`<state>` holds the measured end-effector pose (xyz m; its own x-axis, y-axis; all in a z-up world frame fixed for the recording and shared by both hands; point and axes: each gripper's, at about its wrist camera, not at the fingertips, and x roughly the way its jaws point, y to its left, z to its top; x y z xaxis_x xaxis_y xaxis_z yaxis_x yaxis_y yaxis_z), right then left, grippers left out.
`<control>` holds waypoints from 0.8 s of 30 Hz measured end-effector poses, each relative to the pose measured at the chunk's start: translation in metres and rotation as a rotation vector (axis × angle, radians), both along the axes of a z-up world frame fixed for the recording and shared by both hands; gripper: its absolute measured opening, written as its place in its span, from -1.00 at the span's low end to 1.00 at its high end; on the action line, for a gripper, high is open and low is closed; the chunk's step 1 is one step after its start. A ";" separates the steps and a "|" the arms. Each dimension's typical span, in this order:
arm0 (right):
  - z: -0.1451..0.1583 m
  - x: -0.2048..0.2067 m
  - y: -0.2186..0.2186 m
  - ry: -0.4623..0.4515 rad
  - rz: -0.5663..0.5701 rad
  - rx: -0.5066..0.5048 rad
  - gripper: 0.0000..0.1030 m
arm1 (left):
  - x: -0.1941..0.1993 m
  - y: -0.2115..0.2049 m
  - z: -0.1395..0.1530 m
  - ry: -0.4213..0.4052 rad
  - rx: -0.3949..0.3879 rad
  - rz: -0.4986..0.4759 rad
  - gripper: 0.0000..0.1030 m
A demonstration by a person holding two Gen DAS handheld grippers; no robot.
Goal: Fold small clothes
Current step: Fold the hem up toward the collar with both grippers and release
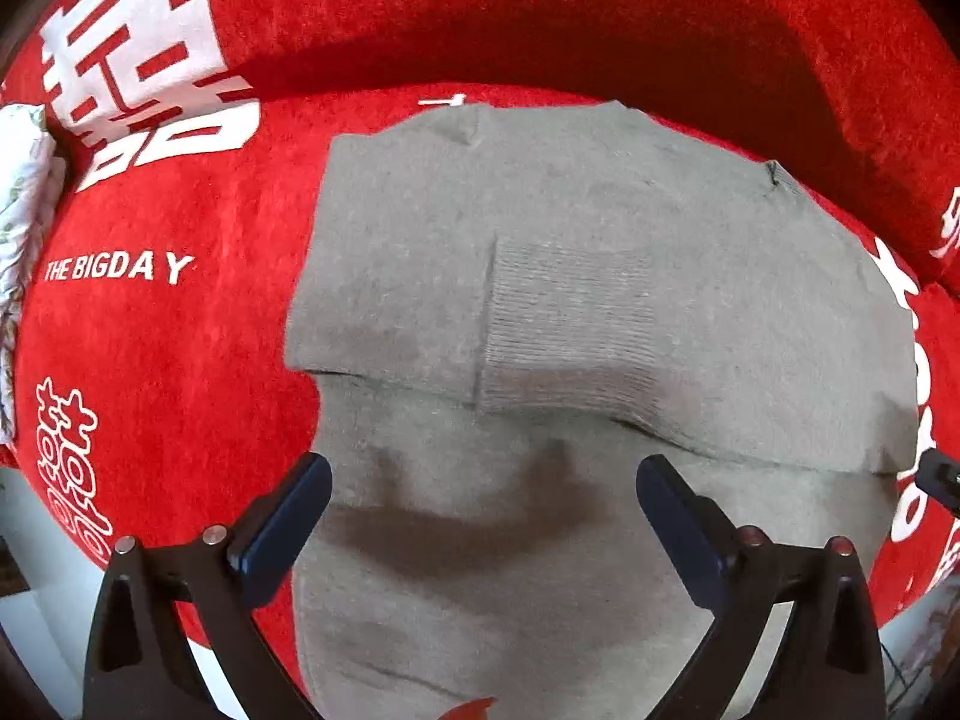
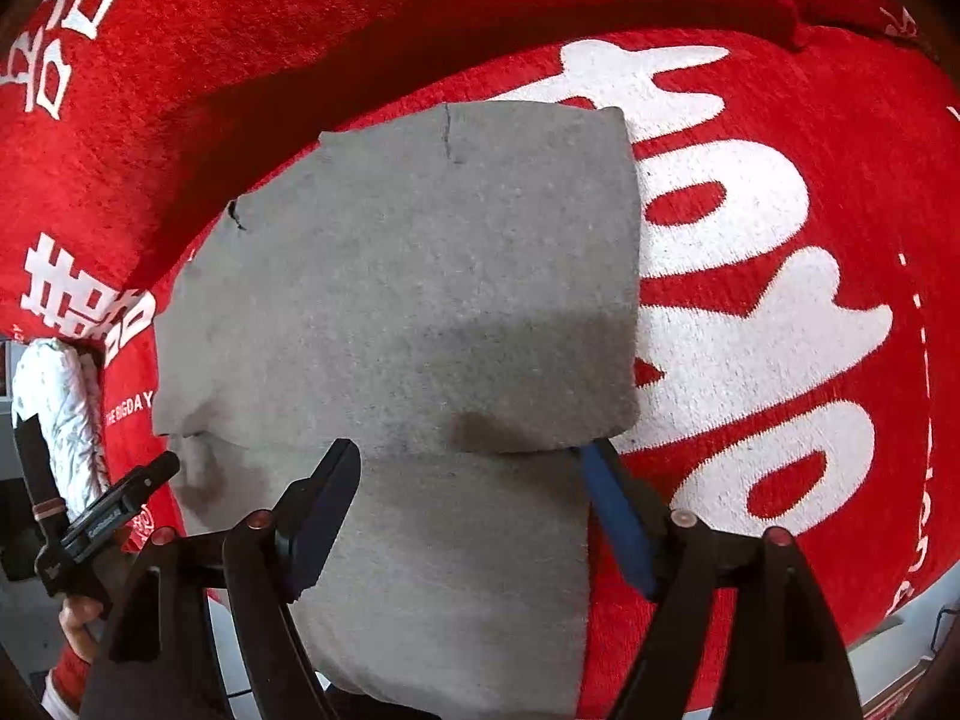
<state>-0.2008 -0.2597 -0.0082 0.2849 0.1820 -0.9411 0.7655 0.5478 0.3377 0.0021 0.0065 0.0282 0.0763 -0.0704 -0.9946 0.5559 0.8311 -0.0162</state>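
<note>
Lying folded on the red blanket [image 1: 180, 330], the grey garment [image 1: 540, 300] — both tools [image 1: 483, 510] [image 2: 474, 480] wide apart, empty.

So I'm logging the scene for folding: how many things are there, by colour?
Grey: 1, the folded garment
Red: 1, the printed cover under it
White: 1, the patterned bundle at the cover's edge
Black: 2, the left gripper and right gripper
Total: 5
</note>
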 end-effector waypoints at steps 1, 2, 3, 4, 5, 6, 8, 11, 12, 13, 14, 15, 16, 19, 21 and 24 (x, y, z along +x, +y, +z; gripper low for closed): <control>-0.001 0.000 0.000 0.004 -0.003 0.001 0.58 | -0.001 0.000 -0.002 0.006 -0.002 0.006 0.98; -0.002 0.000 0.000 0.008 -0.007 0.002 0.61 | -0.002 0.000 -0.004 0.011 -0.002 0.010 0.98; -0.002 0.000 0.000 0.008 -0.010 0.003 0.66 | -0.002 -0.001 -0.006 0.012 0.001 0.013 0.98; -0.002 -0.001 0.000 0.009 -0.014 0.003 0.68 | -0.002 -0.001 -0.007 0.011 0.002 0.017 0.98; -0.002 -0.002 0.001 0.009 -0.017 -0.001 0.74 | -0.003 -0.001 -0.008 0.011 0.002 0.021 0.98; -0.001 -0.003 0.001 0.001 -0.018 -0.007 0.74 | -0.004 -0.002 -0.010 0.008 0.004 0.021 0.98; 0.001 -0.003 0.003 -0.008 -0.010 -0.016 0.79 | -0.006 -0.003 -0.012 -0.003 0.019 0.015 0.98; 0.004 -0.003 0.006 -0.022 0.012 -0.046 1.00 | -0.010 -0.006 -0.013 -0.005 0.029 0.007 0.98; 0.005 -0.002 0.007 -0.030 0.019 -0.044 1.00 | -0.013 -0.007 -0.013 -0.006 0.033 0.005 0.98; 0.005 -0.002 0.008 -0.034 0.021 -0.036 1.00 | -0.013 -0.008 -0.013 -0.005 0.035 0.004 0.98; 0.004 -0.002 0.008 -0.033 0.021 -0.024 1.00 | -0.012 -0.009 -0.014 -0.004 0.036 0.003 0.98; 0.003 -0.002 0.009 -0.026 0.023 -0.012 1.00 | -0.012 -0.010 -0.015 -0.002 0.040 0.001 0.98; 0.001 -0.001 0.010 -0.007 0.027 -0.001 1.00 | -0.014 -0.011 -0.015 0.000 0.044 -0.004 0.98; 0.002 -0.003 0.013 0.017 0.028 0.004 1.00 | -0.012 -0.012 -0.009 0.002 0.058 -0.018 0.98; 0.004 -0.006 0.015 0.007 0.021 0.018 1.00 | -0.016 -0.013 -0.004 -0.003 0.069 -0.025 0.98; 0.004 -0.012 0.015 -0.012 -0.005 0.058 1.00 | -0.024 -0.015 0.002 -0.006 0.076 -0.036 0.98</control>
<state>-0.2129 -0.2451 -0.0045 0.2969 0.2346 -0.9256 0.7642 0.5229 0.3777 -0.0224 -0.0083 0.0304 0.0812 0.0023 -0.9967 0.5853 0.8093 0.0495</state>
